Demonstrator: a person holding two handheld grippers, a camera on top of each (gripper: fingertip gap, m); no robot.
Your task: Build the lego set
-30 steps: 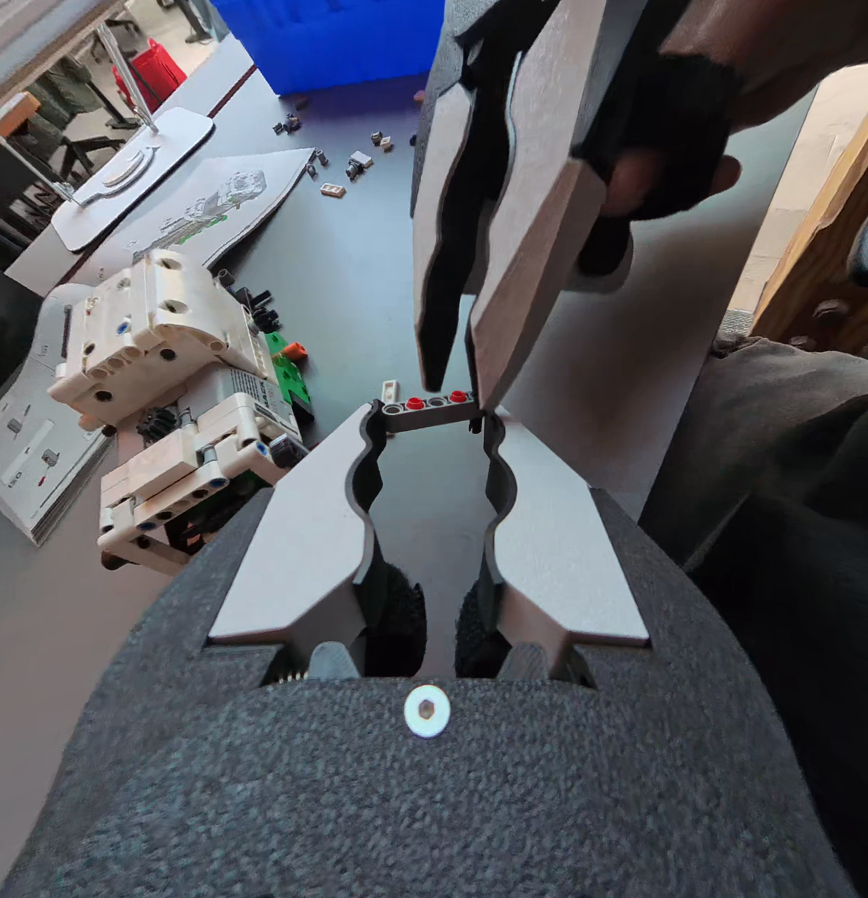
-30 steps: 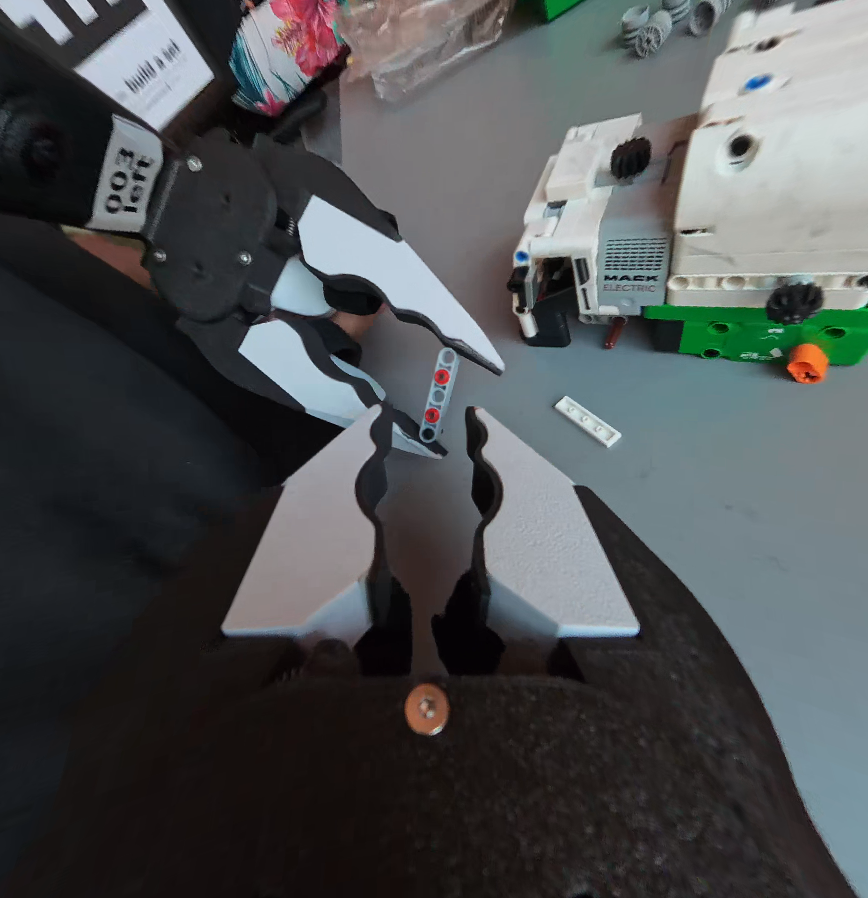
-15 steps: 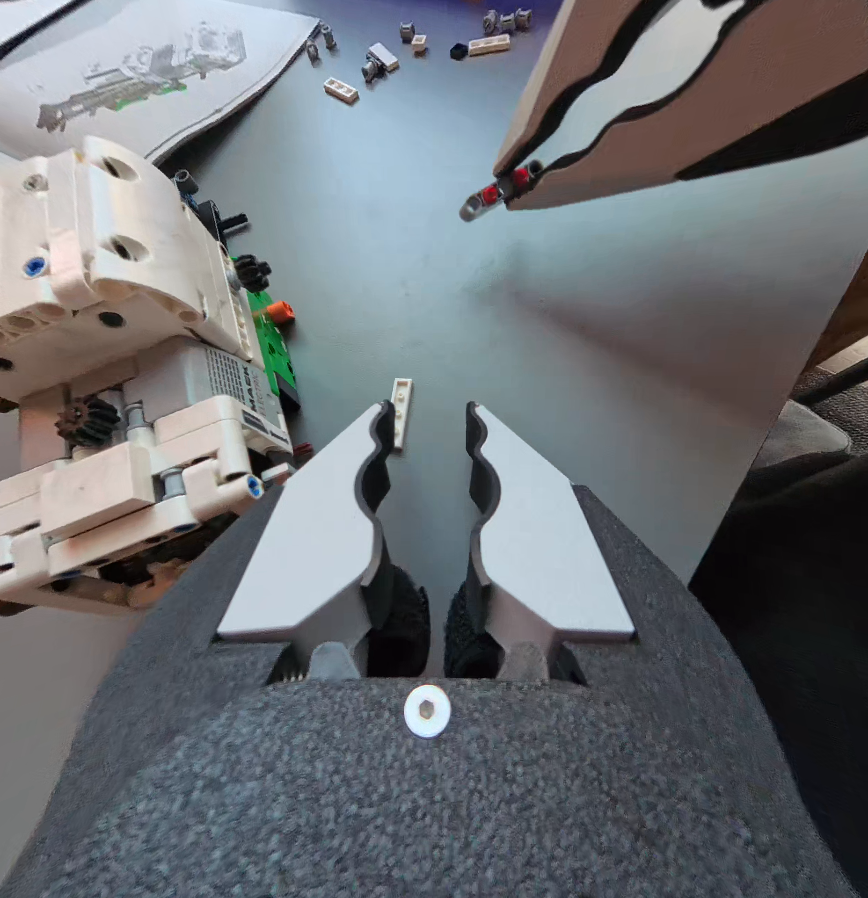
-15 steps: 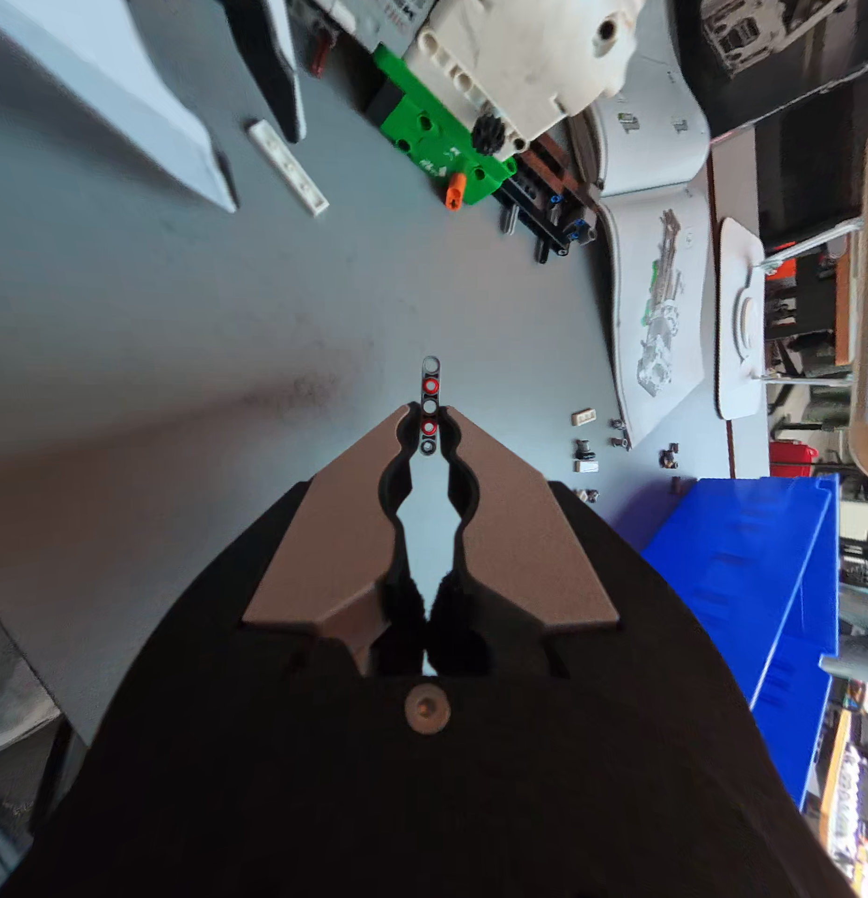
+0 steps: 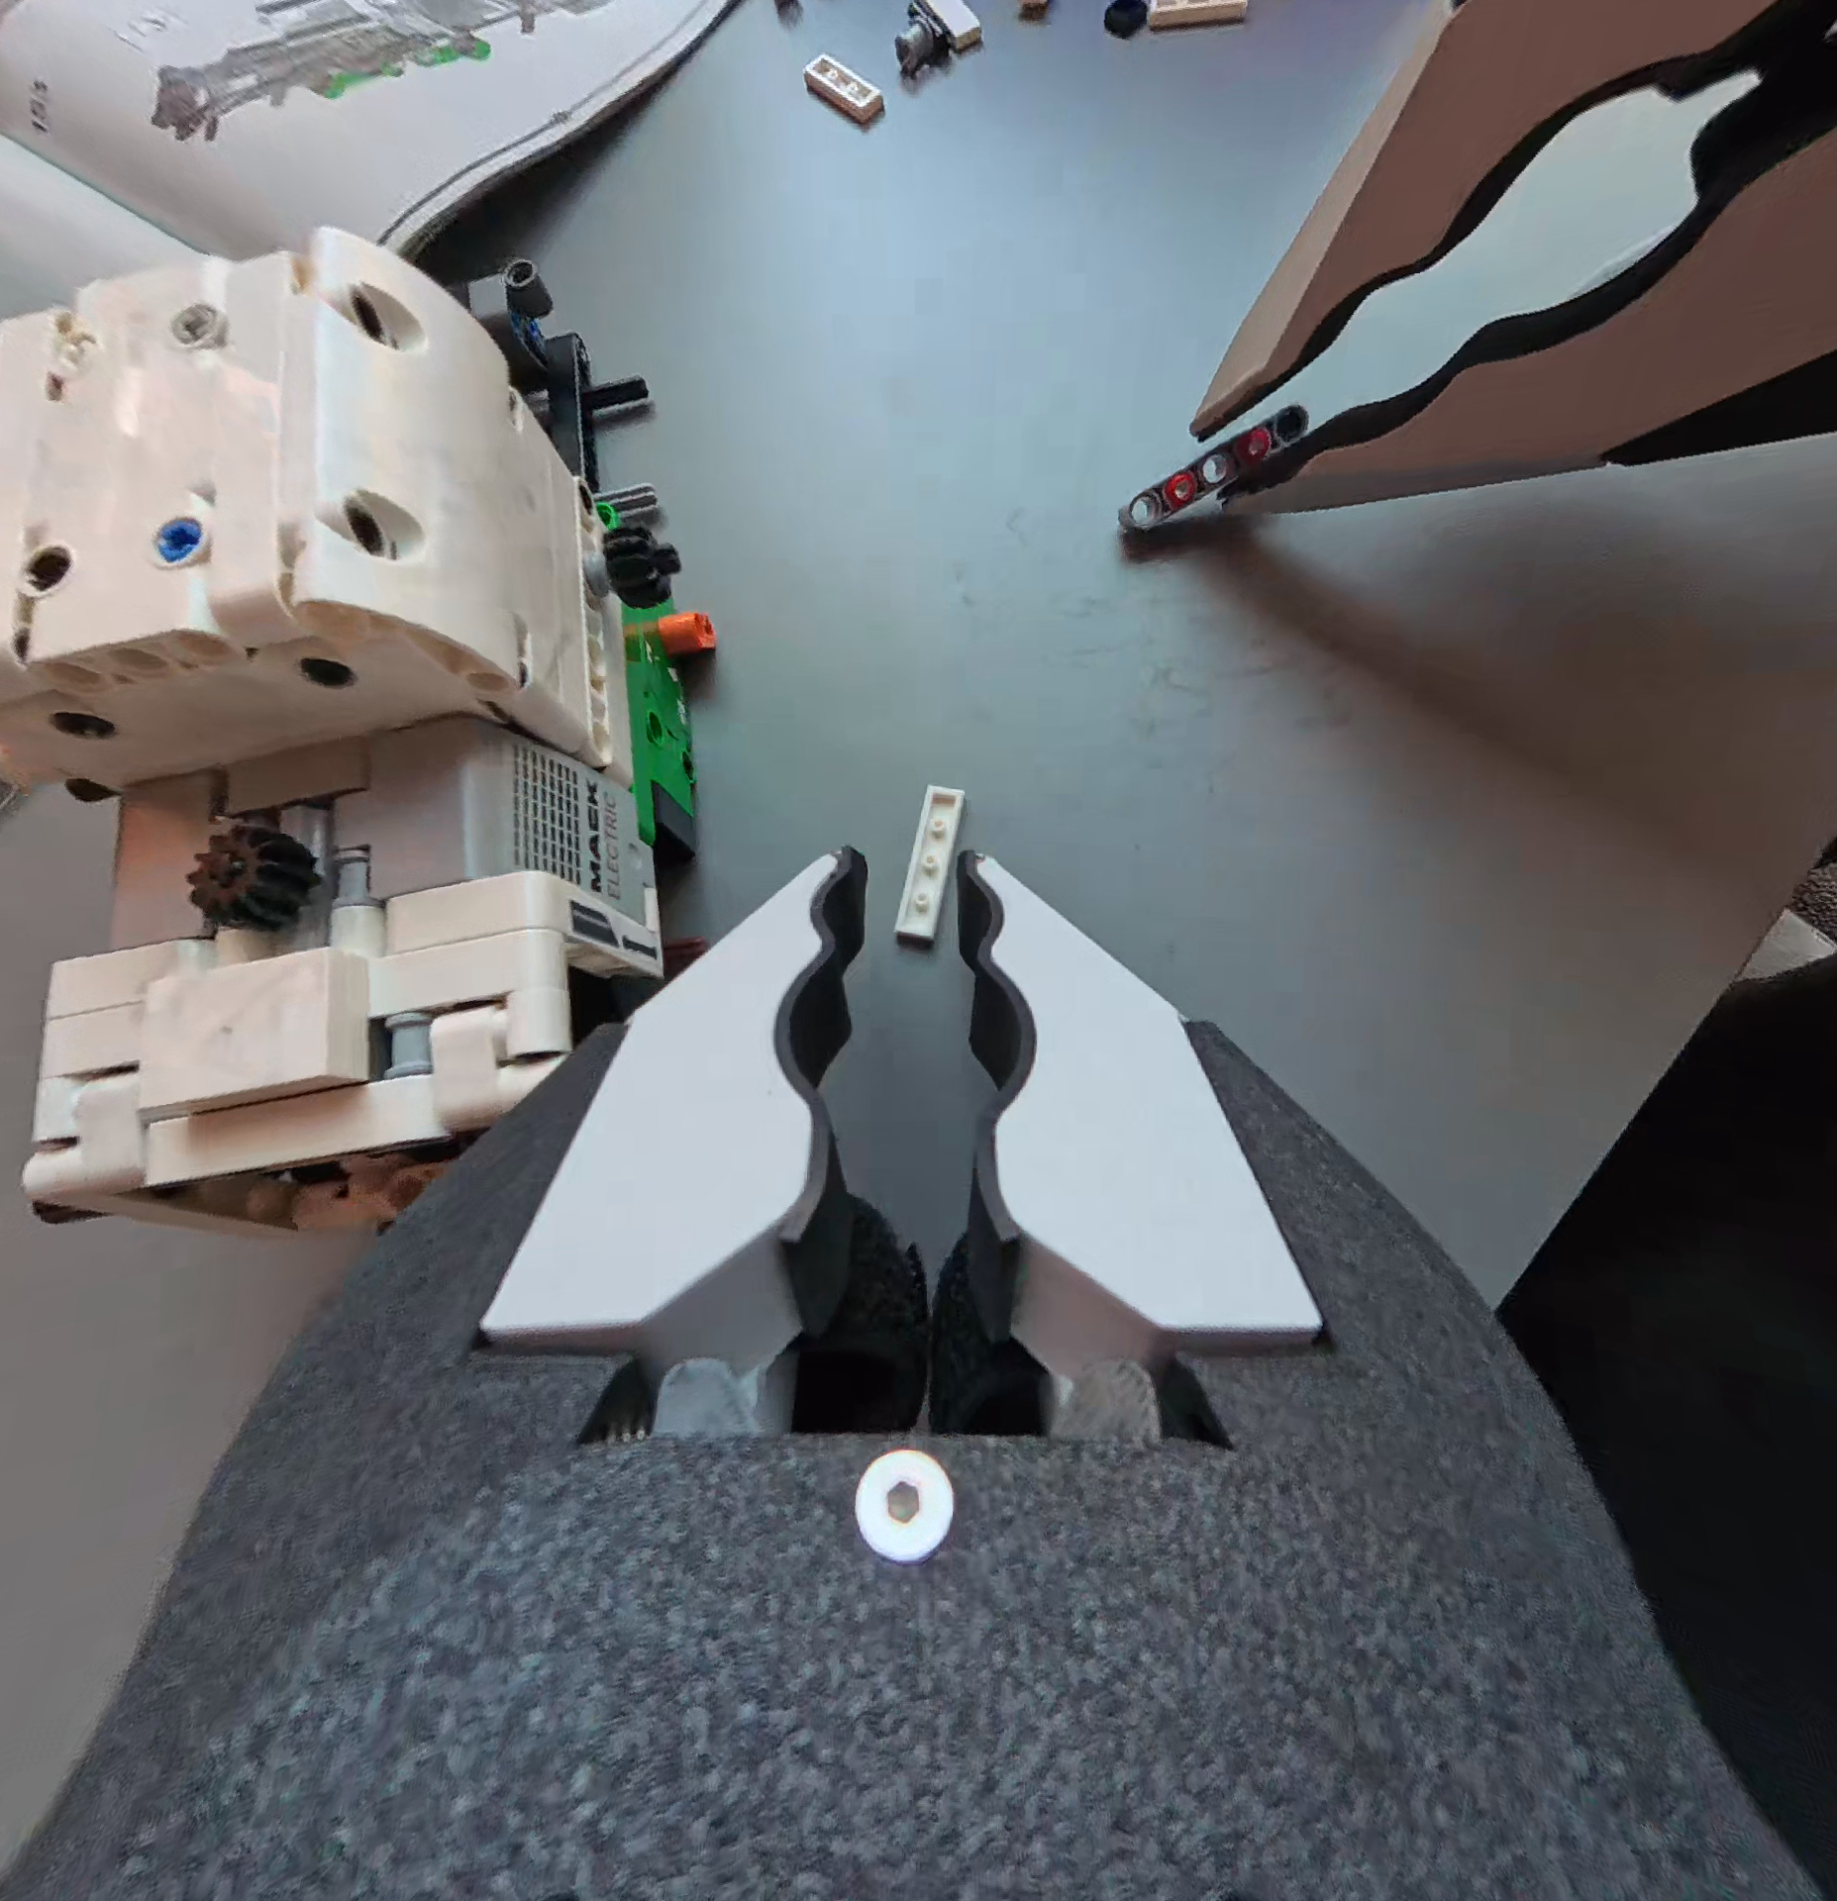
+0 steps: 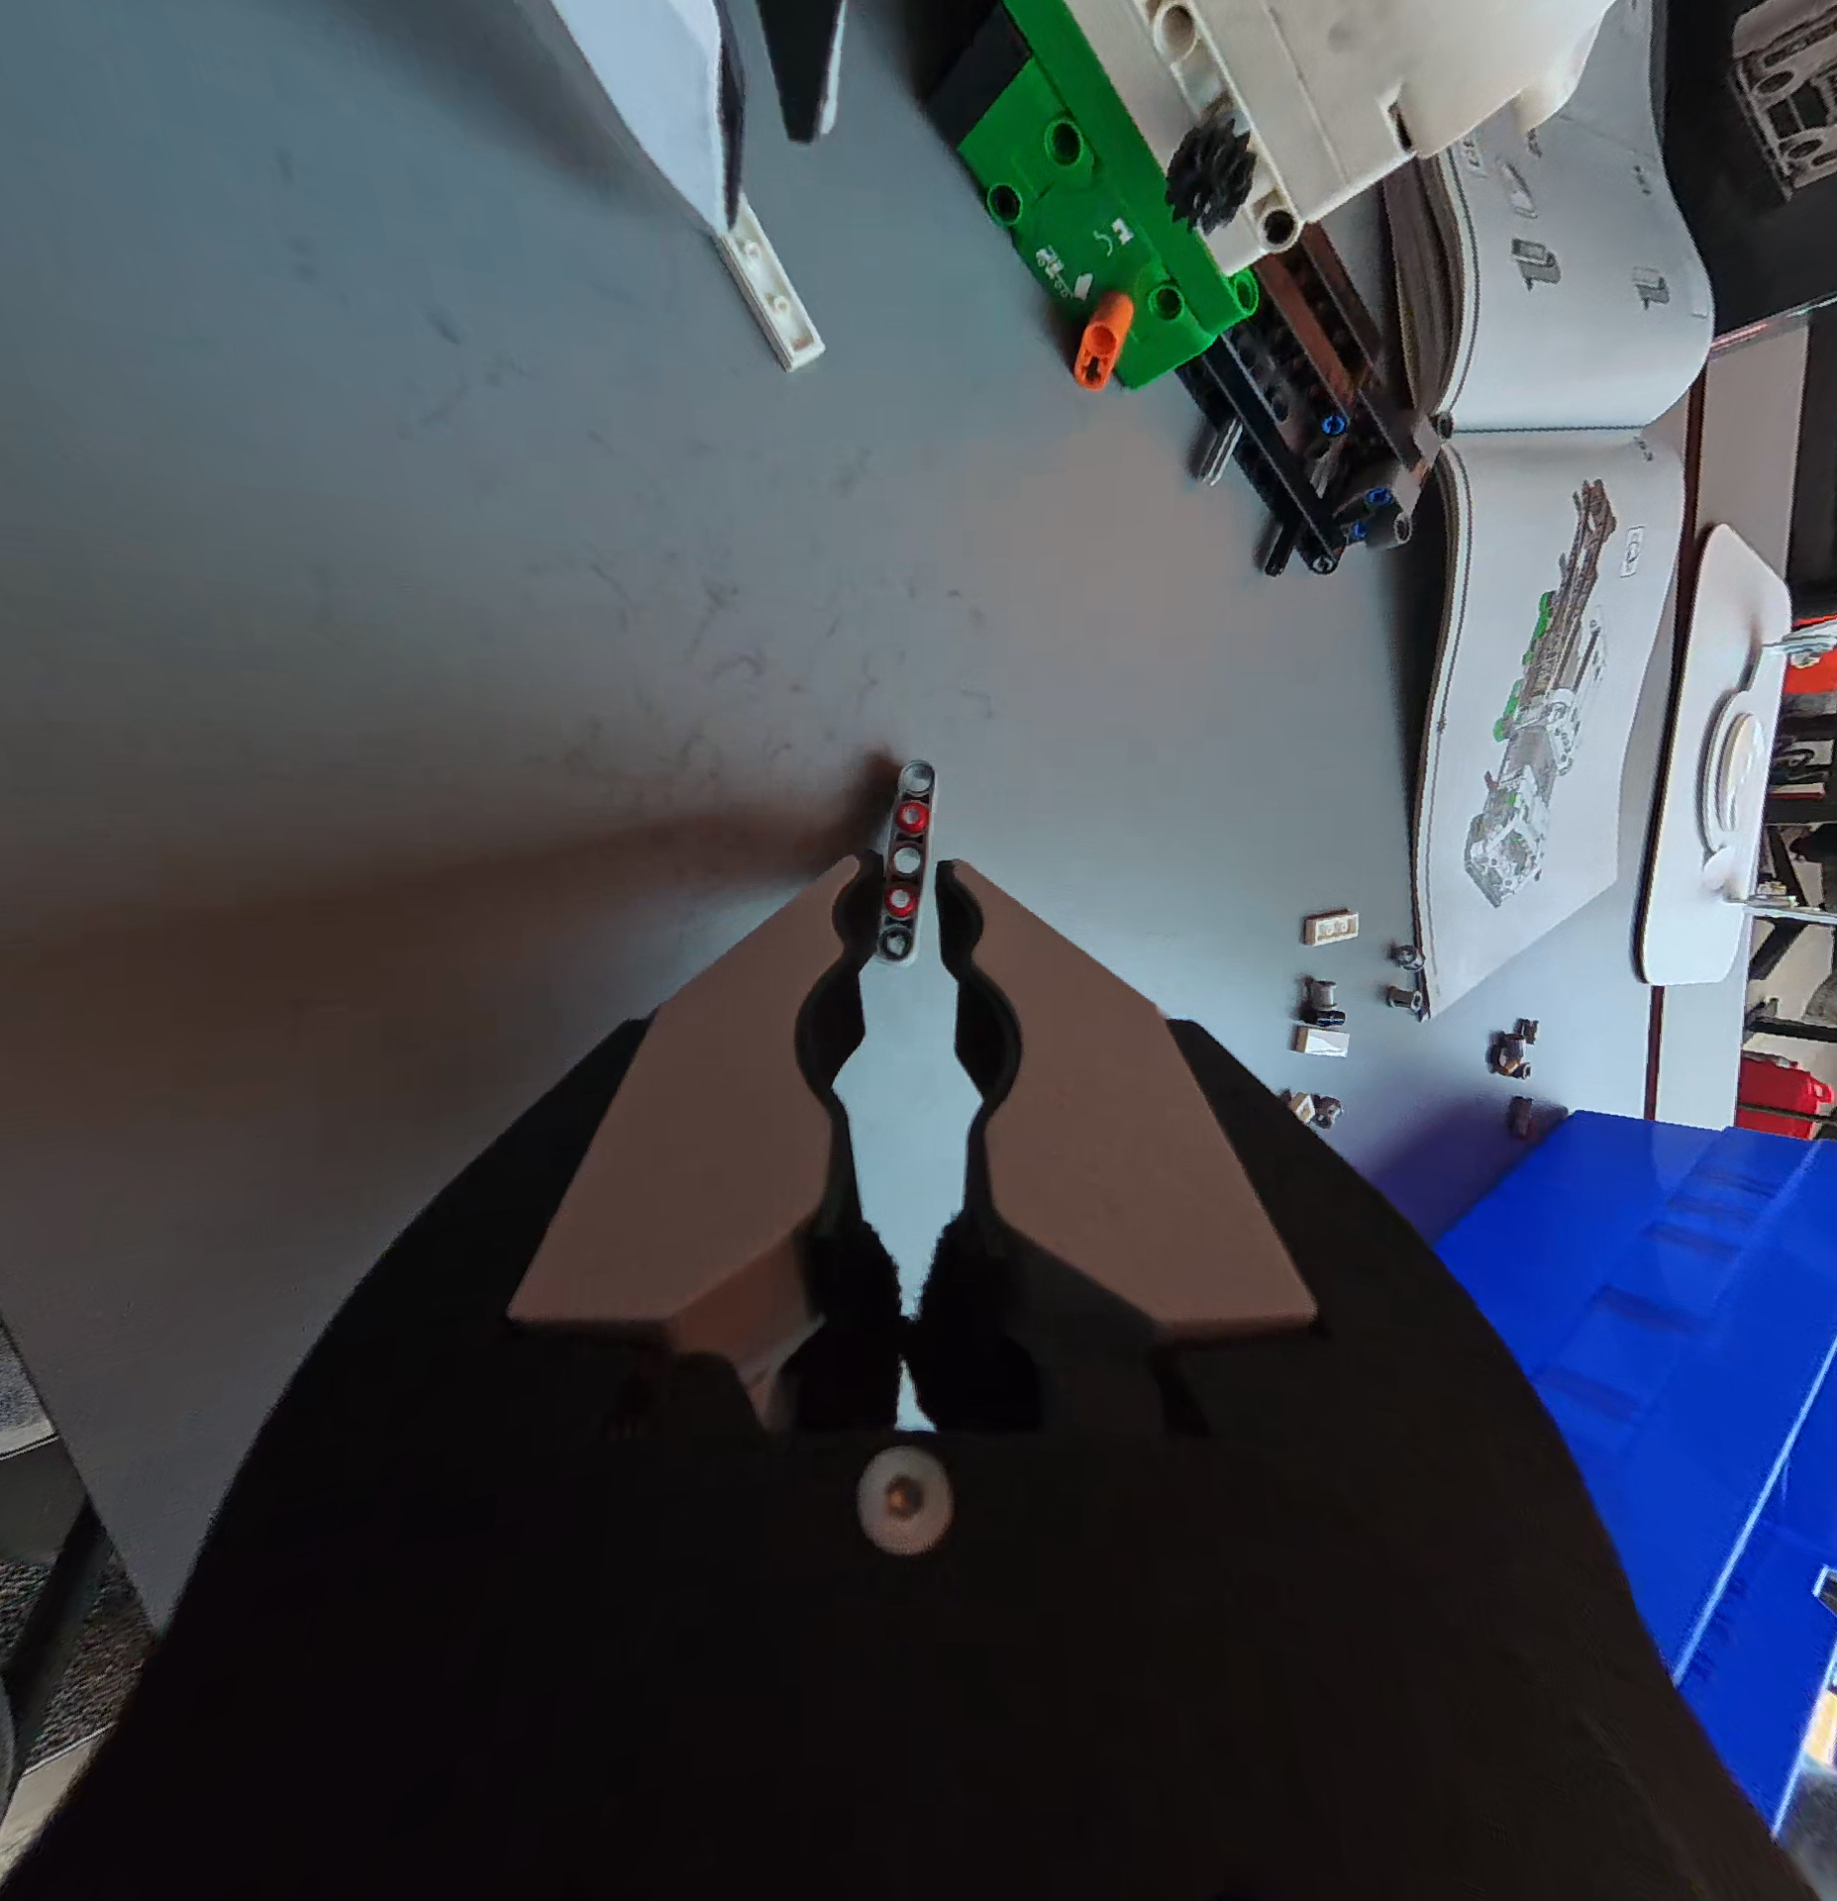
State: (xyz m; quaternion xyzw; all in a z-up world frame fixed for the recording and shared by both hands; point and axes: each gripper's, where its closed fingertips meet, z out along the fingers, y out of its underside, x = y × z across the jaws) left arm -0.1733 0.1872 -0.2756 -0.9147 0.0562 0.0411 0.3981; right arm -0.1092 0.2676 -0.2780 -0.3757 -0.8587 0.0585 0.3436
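Grey beam (image 6: pixel 906 862) w/ red pins pinched in right gripper (image 6: pixel 898 874) tips, far end touching table (image 6: pixel 379 617), approx 1 o'clock in left view. Left gripper (image 5: pixel 909 874) narrow gap, holding nothing; white plate (image 5: pixel 931 866) flat on table btwn its tips. Truck model (image 5: pixel 307 720) at 9–10 o'clock, well apart from beam. Manual (image 6: pixel 1542 741) and blue bin (image 6: pixel 1665 1337) at 3–4 o'clock in right view.

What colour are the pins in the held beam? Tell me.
Red, two of them, in the grey beam held by the right gripper; right wrist view shows it best.
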